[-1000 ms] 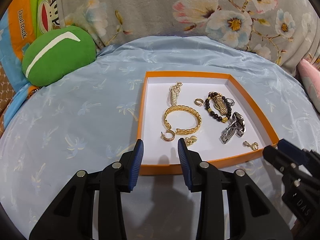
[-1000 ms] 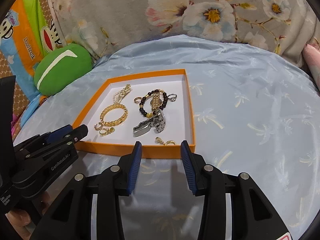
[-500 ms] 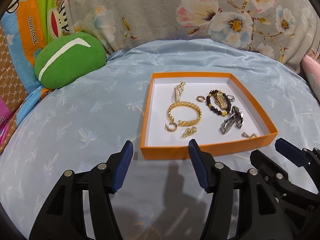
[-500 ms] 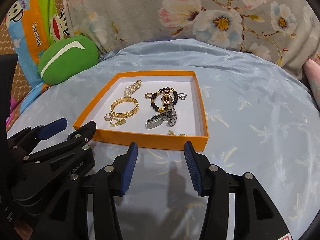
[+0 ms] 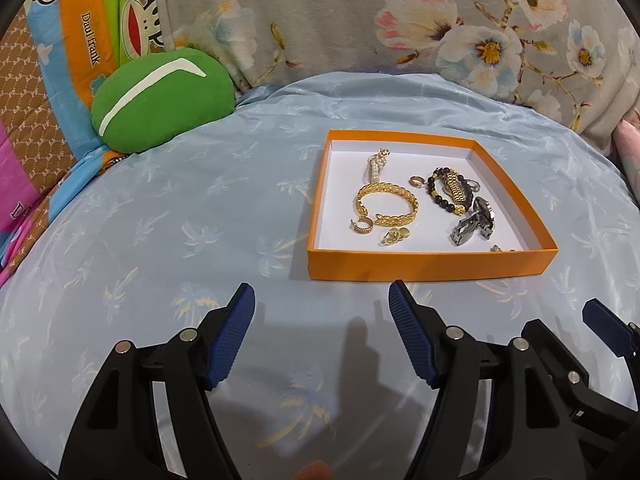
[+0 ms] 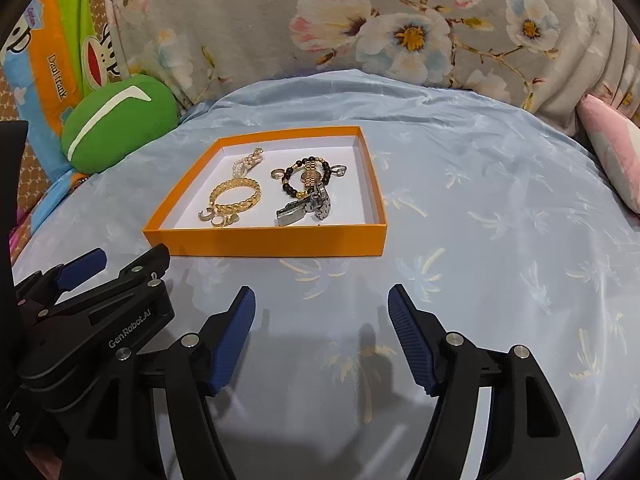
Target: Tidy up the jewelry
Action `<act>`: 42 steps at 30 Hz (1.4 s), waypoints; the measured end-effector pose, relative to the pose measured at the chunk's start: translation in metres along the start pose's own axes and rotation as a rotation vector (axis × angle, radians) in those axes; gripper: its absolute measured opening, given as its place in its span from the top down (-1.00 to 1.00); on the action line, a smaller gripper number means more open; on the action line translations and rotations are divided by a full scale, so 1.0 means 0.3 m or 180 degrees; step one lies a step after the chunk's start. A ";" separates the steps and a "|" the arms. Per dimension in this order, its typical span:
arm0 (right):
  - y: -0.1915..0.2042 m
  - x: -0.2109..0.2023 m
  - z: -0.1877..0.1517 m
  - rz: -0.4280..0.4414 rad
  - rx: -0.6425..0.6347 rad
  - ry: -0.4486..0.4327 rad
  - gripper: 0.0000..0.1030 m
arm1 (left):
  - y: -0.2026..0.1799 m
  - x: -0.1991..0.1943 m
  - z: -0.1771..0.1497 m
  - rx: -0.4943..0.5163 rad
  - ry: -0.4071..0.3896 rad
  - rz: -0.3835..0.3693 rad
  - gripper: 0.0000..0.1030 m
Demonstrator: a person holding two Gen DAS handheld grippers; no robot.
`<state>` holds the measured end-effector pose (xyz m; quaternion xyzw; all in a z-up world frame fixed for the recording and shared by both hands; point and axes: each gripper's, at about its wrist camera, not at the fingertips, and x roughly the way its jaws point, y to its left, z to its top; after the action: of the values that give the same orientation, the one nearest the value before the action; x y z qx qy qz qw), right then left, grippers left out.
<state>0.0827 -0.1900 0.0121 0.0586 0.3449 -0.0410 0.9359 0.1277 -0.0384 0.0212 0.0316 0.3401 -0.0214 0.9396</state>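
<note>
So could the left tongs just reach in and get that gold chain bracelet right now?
Probably yes. The left tongs are open, empty and short of the orange tray. The gold chain bracelet lies uncovered inside; only the low near wall and a small earring touching it could interfere.

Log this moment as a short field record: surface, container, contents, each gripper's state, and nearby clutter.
surface: light blue cloth with a palm print
container: shallow orange tray, white inside
contents: gold chain bracelet, dark bead bracelet, silver watch band, pearl strand, small gold rings and earrings
left gripper: open, empty, short of the tray's near wall
right gripper: open, empty, also short of the tray
nearby: green cushion at far left, floral fabric behind
</note>
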 end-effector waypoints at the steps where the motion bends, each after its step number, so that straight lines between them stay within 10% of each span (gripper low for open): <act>1: -0.002 -0.001 -0.003 0.0003 0.0002 0.0008 -0.39 | 0.004 -0.001 -0.004 -0.0008 0.0018 -0.0015 -0.30; 6: -0.015 -0.027 -0.015 0.0016 -0.0008 -0.0064 -0.67 | 0.015 -0.014 -0.026 0.0005 0.0072 -0.0061 -0.31; 42: -0.005 -0.002 -0.021 -0.0144 -0.0097 0.0028 -0.67 | 0.012 0.010 -0.035 0.0041 0.0166 0.0139 -0.33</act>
<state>0.0780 -0.1905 0.0076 0.0368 0.3509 -0.0566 0.9340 0.1234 -0.0342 0.0113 0.0456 0.3635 -0.0023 0.9305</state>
